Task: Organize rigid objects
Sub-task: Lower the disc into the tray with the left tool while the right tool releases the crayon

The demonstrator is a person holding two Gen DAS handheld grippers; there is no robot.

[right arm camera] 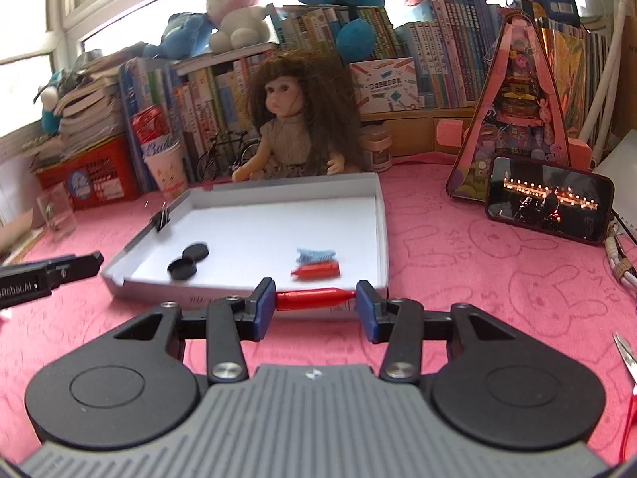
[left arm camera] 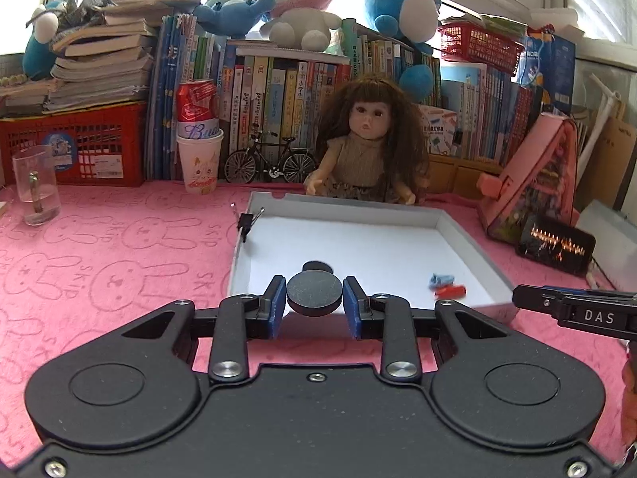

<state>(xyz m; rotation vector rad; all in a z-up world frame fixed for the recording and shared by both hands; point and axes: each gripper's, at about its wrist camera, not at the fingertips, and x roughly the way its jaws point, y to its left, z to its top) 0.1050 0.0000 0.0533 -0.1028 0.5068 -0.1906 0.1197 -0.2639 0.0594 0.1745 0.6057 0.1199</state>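
A shallow white box lies on the pink cloth. My left gripper is shut on a black disc and holds it over the box's near left edge. A second black disc lies in the box just beyond it. In the right wrist view both discs show inside the box, with a blue clip and a red clip. My right gripper is shut on another red clip, held crosswise at the box's near edge.
A black binder clip grips the box's left wall. A doll sits behind the box. A glass mug stands at left, a paper cup at back, a phone and pink case at right. Pliers lie far right.
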